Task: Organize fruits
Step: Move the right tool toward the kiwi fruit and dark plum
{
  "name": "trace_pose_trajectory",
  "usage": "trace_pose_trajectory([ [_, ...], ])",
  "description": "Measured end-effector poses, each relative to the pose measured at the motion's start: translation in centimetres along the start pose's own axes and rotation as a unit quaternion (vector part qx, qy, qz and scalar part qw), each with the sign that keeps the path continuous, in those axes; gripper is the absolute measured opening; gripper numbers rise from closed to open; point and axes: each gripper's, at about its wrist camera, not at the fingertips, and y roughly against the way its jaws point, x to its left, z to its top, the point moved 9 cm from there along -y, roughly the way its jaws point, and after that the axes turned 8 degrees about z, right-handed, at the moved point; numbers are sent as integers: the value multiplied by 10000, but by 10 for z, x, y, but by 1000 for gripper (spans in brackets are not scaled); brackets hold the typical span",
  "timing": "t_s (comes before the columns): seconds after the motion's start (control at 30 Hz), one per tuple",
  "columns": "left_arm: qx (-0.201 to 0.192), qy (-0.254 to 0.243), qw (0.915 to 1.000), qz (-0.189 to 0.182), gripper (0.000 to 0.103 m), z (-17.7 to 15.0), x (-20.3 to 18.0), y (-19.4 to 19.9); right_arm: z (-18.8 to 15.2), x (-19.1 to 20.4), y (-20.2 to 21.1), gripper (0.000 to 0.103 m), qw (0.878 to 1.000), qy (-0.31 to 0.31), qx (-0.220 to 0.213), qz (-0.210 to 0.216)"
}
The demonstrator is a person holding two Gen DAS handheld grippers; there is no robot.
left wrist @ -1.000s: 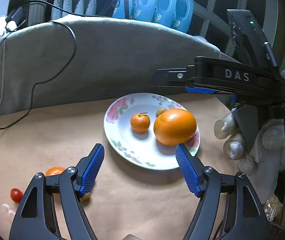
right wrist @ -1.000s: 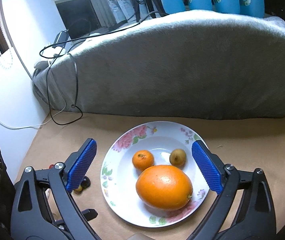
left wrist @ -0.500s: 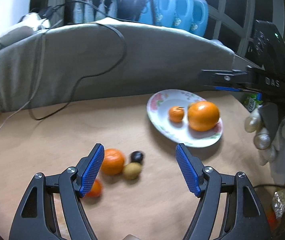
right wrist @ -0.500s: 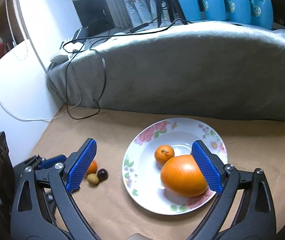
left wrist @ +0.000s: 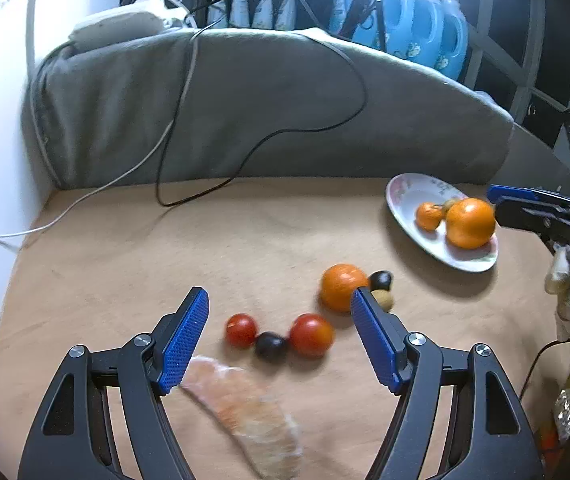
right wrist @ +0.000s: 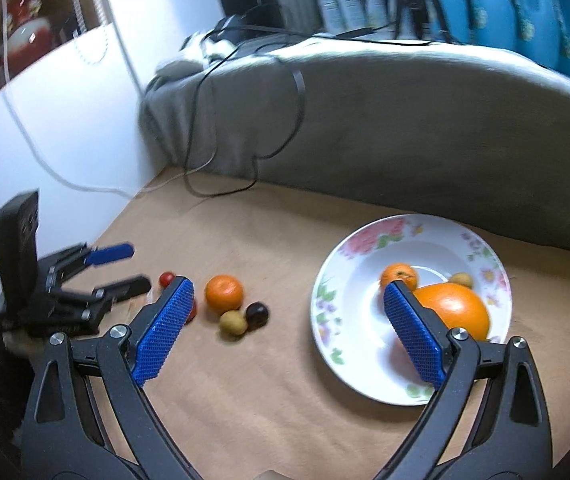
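A flowered white plate holds a large orange, a small mandarin and a tiny tan fruit. Loose on the tan table lie a mandarin, a tan fruit, dark fruits and two red tomatoes. My left gripper hangs open above the tomatoes and dark fruit. My right gripper is open and empty, left of the plate's middle.
A grey padded cushion with cables backs the table. Blue detergent bottles stand behind it. A crumpled clear wrapper lies near my left fingers. A white wall closes the left side.
Both grippers have swung left, away from the plate. The plate slid to the right in both views, and the loose fruits came under my left gripper. Both stayed open.
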Motion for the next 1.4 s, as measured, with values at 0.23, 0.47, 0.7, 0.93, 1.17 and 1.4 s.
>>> trace_pose_trajectory([
  [0.23, 200, 142, 9997, -82, 64, -9, 16, -10, -15, 24, -19, 82, 9990, 231, 336, 202],
  [0.47, 344, 245, 9989, -205, 48, -14, 24, -19, -32, 36, -41, 59, 9951, 394, 841, 338],
  [0.7, 530, 346, 9974, -338, 44, -19, 28, -31, -44, 45, -62, 48, 9880, 721, 1321, 340],
  [0.93, 772, 425, 9950, -460, 41, -25, 30, -42, -52, 48, -81, 39, 9823, 1014, 1560, 208],
  [1.17, 858, 471, 9936, -560, 41, -27, 30, -46, -56, 44, -95, 37, 9800, 1061, 1678, 98],
  [1.4, 892, 486, 9929, -623, 40, -27, 30, -48, -57, 48, -108, 33, 9772, 1224, 1736, -23],
])
